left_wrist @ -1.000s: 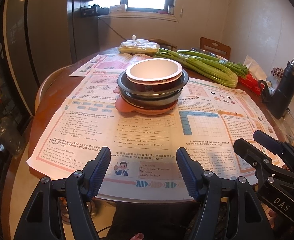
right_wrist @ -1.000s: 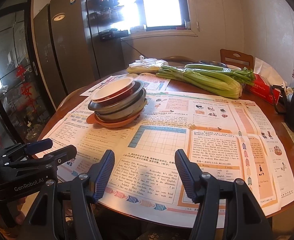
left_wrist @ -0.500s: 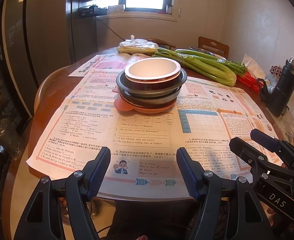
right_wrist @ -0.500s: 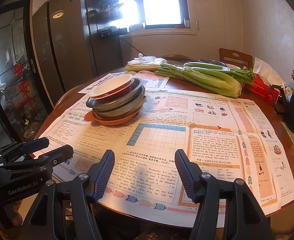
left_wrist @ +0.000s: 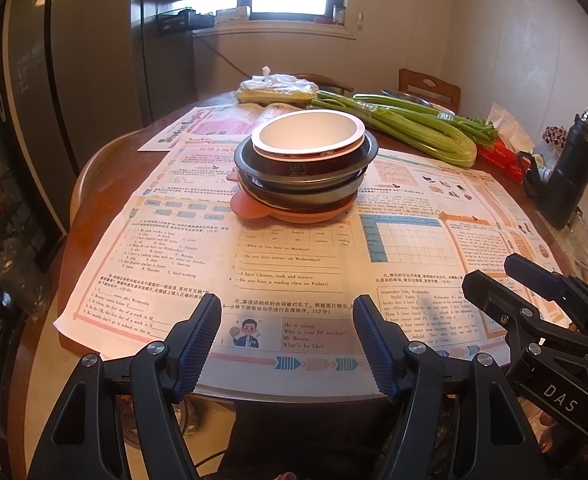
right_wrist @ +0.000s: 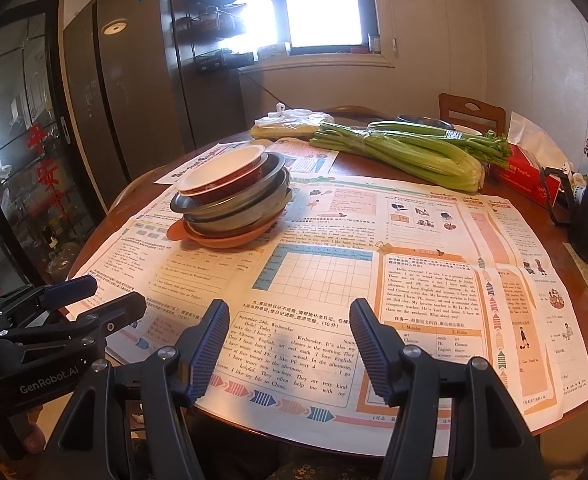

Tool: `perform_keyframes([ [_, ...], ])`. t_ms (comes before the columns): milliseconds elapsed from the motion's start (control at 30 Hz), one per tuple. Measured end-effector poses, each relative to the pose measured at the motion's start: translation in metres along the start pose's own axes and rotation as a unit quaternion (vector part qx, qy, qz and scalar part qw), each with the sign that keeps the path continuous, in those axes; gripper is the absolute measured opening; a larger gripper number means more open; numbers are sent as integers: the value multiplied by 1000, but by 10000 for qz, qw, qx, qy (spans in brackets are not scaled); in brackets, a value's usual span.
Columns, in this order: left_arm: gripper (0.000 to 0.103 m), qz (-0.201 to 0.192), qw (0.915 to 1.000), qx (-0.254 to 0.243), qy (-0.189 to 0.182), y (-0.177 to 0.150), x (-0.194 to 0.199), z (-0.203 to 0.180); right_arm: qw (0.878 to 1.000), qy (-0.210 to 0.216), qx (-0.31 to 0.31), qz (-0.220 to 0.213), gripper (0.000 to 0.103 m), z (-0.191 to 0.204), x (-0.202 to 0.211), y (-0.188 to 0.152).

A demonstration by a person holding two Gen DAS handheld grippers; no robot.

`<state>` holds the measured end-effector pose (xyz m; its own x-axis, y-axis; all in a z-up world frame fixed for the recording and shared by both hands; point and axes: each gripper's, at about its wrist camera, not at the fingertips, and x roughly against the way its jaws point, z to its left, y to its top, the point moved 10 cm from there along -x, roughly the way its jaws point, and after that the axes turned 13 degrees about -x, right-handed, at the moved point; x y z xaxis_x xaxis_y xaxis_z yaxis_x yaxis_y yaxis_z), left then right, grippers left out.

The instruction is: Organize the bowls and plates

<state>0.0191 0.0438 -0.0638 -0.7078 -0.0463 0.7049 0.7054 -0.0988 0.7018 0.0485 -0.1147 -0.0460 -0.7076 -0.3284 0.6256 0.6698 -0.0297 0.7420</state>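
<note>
A stack of bowls and plates [left_wrist: 305, 168] stands on the paper-covered round table [left_wrist: 106, 184]. A white-lined red bowl [left_wrist: 307, 136] is on top, grey metal bowls are under it, and an orange plate [left_wrist: 294, 212] is at the bottom. The stack also shows in the right wrist view [right_wrist: 232, 204], far left. My left gripper [left_wrist: 287, 316] is open and empty at the table's near edge, well short of the stack. My right gripper [right_wrist: 290, 320] is open and empty at the near edge, to the right of the stack.
Bunches of celery [left_wrist: 405, 128] and a plastic bag [left_wrist: 278, 88] lie at the back of the table. A red tissue box [right_wrist: 529, 172] and a dark flask [left_wrist: 573, 172] stand at the right. Printed sheets [right_wrist: 413, 264] cover the table. A chair [left_wrist: 429, 86] stands behind.
Both grippers have shifted slightly; the stack sits a little nearer and higher in both views. Nothing was grasped or released.
</note>
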Motion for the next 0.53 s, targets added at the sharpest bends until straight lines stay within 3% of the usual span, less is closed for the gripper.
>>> perform_keyframes([
  [300,70,88,9998,-27,159,4,-7,7,10000,35,-34,40,62,-1,-6,1],
  [533,71,279,9996,19,36,20,-27,30,9999,60,-135,44,62,-8,-12,12],
])
